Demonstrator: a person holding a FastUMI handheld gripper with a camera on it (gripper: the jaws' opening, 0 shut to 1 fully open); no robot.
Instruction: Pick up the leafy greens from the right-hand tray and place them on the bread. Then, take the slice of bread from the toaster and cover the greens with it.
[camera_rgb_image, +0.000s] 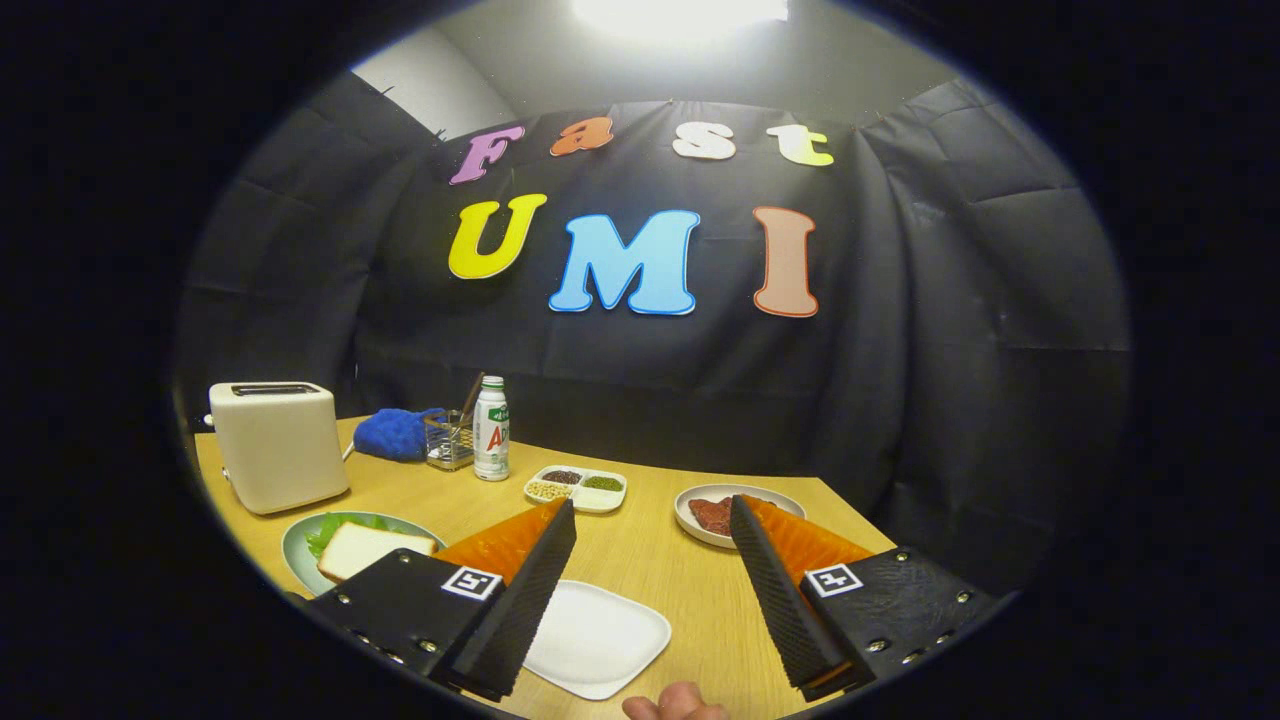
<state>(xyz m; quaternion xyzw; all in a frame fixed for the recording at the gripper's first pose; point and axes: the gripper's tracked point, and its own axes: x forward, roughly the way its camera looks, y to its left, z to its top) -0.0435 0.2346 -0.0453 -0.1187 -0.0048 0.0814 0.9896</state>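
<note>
My gripper (653, 505) is open above the wooden table (650, 550), with nothing between its fingers. Left of the left finger (520, 590) stands a pale green plate (296, 556). A slice of bread (365, 548) lies on it over leafy greens (335, 527), which peek out behind the slice. Farther left, beyond the plate, is the cream toaster (278, 443); its top slot looks dark. A white square tray (600, 640) lies on the table under and between the fingers, and its visible part is bare.
A round white plate (775, 494) with dark red meat (710, 515) lies just beyond the right finger. A small divided dish of beans (577, 489), a bottle (491, 429), a glass holder (449, 440) and a blue cloth (395, 433) stand at the back. A person's fingertip (675, 703) shows nearest me.
</note>
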